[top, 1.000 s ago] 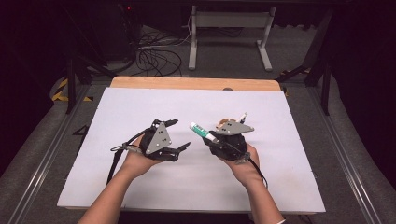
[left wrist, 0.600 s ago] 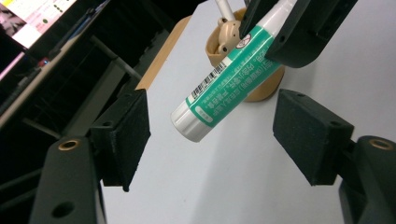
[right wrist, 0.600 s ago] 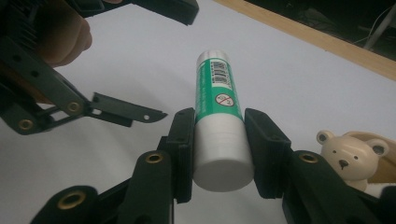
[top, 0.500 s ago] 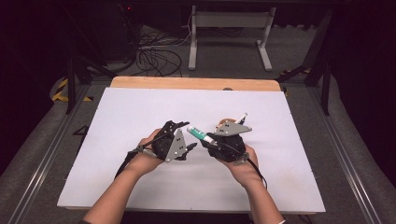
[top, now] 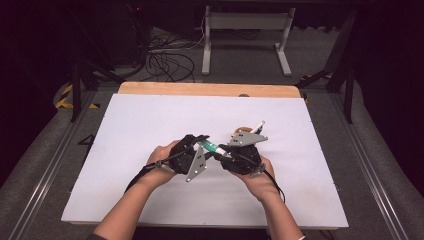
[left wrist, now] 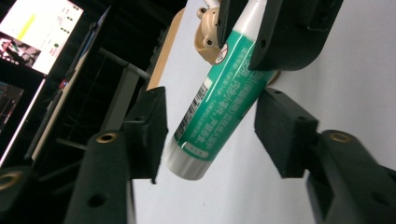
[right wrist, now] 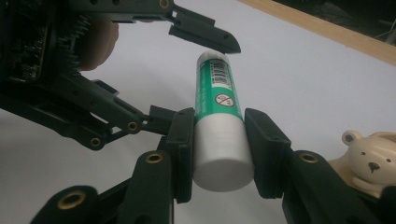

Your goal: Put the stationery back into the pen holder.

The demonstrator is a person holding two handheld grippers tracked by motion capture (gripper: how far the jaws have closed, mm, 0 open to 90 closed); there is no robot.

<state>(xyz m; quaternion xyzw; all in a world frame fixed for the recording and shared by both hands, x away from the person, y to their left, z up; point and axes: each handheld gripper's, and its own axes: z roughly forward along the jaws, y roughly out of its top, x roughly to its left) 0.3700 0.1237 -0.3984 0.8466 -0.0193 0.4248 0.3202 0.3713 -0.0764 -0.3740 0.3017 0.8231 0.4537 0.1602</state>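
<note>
The right gripper [right wrist: 218, 140] clamps the white cap end of a green glue stick [right wrist: 215, 98], held above the white table [top: 150, 120]. The left gripper [left wrist: 210, 130], jaws spread, brackets the stick's other end without touching it.

Right gripper [right wrist: 218, 154] clamps the white cap of a green glue stick [right wrist: 217, 100]. Left gripper [right wrist: 187, 70] spread around its far end. Bear figurine [right wrist: 369, 163] at right, on white table [right wrist: 303, 79].

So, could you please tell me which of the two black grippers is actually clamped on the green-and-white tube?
The right gripper: its jaws press the green-and-white tube's white cap. The left gripper stands open around the other end.
</note>
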